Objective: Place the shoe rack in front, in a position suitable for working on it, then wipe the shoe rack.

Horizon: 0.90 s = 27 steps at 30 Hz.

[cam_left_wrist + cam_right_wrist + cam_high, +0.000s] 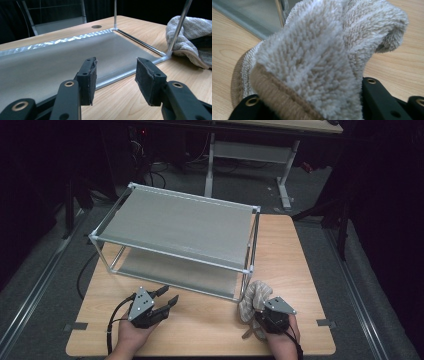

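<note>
A beige towel (254,296) lies bunched on the wooden table (295,260) by the front right post of a metal rack (180,225). My right gripper (261,314) is shut on it. In the right gripper view the towel (324,57) bulges up thickly between the black jaws of my right gripper (312,100) and hides their pads. My left gripper (167,296) rests low near the table's front left, open and holding nothing. In the left gripper view that gripper (116,75) points at the rack's lower shelf (62,57), with the towel (192,37) at the right.
The rack has two grey shelves and thin silver posts (178,27), and it takes up the middle and back of the table. Grey tape marks (76,326) sit near the front corners. Another desk's legs (285,175) stand on the floor behind.
</note>
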Tool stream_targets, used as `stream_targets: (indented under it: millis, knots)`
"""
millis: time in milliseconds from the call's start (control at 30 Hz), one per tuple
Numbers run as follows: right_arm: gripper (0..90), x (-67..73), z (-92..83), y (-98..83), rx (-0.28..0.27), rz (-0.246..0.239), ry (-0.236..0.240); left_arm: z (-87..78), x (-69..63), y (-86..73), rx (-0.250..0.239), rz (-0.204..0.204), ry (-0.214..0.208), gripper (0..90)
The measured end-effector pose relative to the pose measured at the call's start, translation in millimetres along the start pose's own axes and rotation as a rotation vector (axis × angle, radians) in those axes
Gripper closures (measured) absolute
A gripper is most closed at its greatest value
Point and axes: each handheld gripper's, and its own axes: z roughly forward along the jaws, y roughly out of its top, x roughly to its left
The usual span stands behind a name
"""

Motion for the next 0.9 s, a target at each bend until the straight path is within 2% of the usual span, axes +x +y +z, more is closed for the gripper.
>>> stream_targets:
  millis: [100, 367, 533, 567, 600, 700, 767, 867, 900]
  knots:
    - [67.4, -0.2, -1.4, 0.4, -0.009, 0.01, 0.01, -1.2, -1.2, -0.4, 0.001, -0.008, -0.001, 51.2]
    - [67.4, -0.1, -12.7, 11.0, -0.081, 0.01, 0.011, -2.2, -1.5, -2.1, 0.004, -0.01, 0.004, 51.1]
    - [67.2, 1.3, -26.2, 23.3, -0.157, 0.0, 0.001, 0.6, -0.3, -3.3, 0.01, -0.004, -0.002, 51.0]
    - [67.2, 1.3, -26.2, 23.3, -0.157, 0.0, 0.001, 0.6, -0.3, -3.3, 0.01, -0.004, -0.002, 51.0]
    - [67.0, 0.9, -32.3, 28.7, -0.191, 0.005, -0.001, 2.2, 0.4, -3.7, 0.011, -0.004, -0.006, 51.0]
    - [67.0, 0.5, -37.4, 33.4, -0.223, 0.011, -0.002, 3.4, 1.7, -4.4, 0.014, -0.008, -0.012, 50.9]
    - [67.0, 0.0, -47.8, 40.7, -0.274, 0.013, -0.007, 4.0, 2.3, -4.9, 0.018, -0.004, -0.012, 50.9]
    - [67.0, -0.6, -60.8, 45.2, -0.325, 0.028, -0.011, -1.1, 2.2, -4.1, 0.004, -0.021, -0.013, 50.9]
    - [67.0, -0.6, -60.8, 45.2, -0.325, 0.028, -0.011, -1.1, 2.2, -4.1, 0.004, -0.021, -0.013, 50.8]
